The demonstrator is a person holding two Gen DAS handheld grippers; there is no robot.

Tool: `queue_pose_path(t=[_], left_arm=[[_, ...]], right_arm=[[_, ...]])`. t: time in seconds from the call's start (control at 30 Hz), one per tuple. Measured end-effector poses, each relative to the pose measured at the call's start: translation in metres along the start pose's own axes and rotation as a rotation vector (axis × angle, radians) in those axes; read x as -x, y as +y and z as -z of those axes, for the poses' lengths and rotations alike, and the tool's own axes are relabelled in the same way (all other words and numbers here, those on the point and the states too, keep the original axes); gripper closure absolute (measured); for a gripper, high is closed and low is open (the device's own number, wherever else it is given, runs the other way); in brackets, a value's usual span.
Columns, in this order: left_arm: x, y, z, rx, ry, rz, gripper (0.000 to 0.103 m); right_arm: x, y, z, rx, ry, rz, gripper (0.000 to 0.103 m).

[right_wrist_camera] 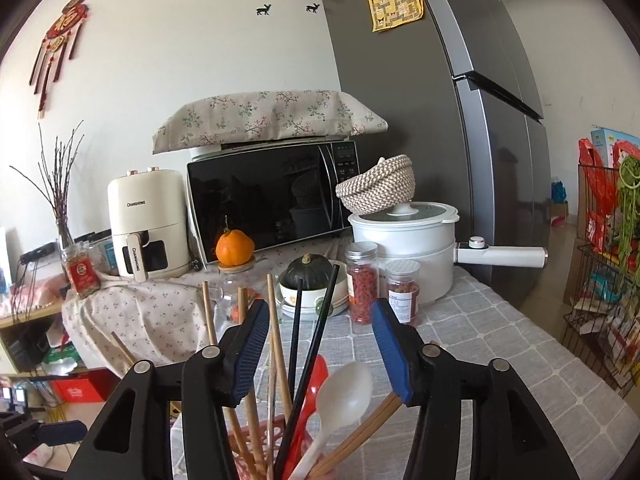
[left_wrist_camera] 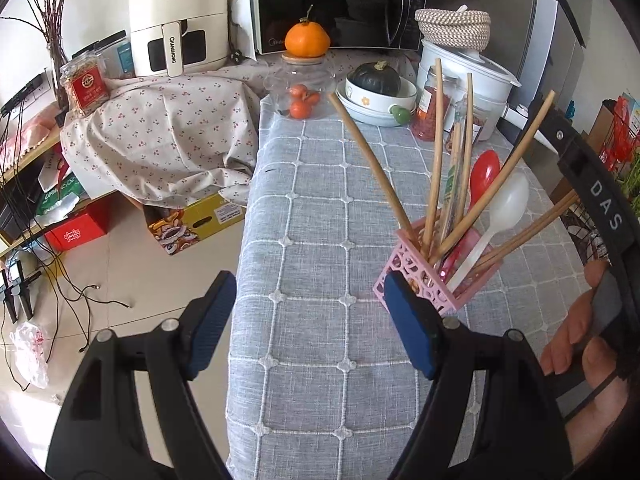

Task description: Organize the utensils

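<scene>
Right gripper (right_wrist_camera: 320, 346) is hovering spread over the pink holder (left_wrist_camera: 424, 276); left gripper (left_wrist_camera: 310, 322) is hanging spread, empty, beside it.

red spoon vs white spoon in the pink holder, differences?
The red spoon is opaque red; the white spoon is translucent white. The red spoon stands steeper and farther back, while the white spoon leans lower, toward the right. Both sit bowl-up in the pink holder among the chopsticks.

Left gripper (left_wrist_camera: 310, 324) jaws spread, empty; right gripper (right_wrist_camera: 320, 350) jaws apparently likewise
</scene>
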State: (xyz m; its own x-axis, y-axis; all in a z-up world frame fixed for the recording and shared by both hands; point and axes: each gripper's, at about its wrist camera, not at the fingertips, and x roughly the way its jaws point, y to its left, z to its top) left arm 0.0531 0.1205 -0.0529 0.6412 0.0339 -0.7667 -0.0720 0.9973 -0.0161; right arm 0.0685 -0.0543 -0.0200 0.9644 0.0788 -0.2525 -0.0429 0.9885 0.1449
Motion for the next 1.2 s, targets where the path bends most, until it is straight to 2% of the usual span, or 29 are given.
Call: queue_pose_path(t=[0.1, 0.4, 0.5, 0.63, 0.87, 1.07, 1.2], left_arm=[[0.000, -0.002, 0.001, 0.007, 0.007, 0.017, 0.026], [0.015, -0.016, 0.003, 0.023, 0.008, 0.050, 0.020], [0.027, -0.025, 0.005, 0.029, -0.003, 0.040, 0.016], [0.049, -0.042, 0.008, 0.026, -0.044, 0.029, 0.005], [0.082, -0.075, 0.016, -0.032, -0.120, 0.003, 0.003], [0.096, -0.091, 0.019, -0.037, -0.150, 0.012, 0.003], [0.102, -0.103, 0.020, -0.056, -0.164, 0.021, 0.003]], right_arm=[[0.007, -0.004, -0.008, -0.013, -0.002, -0.022, 0.045], [0.048, -0.039, -0.053, -0.094, 0.005, -0.121, 0.029], [0.060, -0.055, -0.064, -0.076, 0.057, -0.146, 0.024], [0.075, -0.077, -0.069, -0.042, 0.159, -0.136, 0.016], [0.083, -0.108, -0.057, 0.029, 0.380, -0.089, 0.011], [0.095, -0.128, -0.049, 0.088, 0.435, -0.039, 0.004], [0.098, -0.137, -0.047, 0.119, 0.454, -0.016, 0.004]])
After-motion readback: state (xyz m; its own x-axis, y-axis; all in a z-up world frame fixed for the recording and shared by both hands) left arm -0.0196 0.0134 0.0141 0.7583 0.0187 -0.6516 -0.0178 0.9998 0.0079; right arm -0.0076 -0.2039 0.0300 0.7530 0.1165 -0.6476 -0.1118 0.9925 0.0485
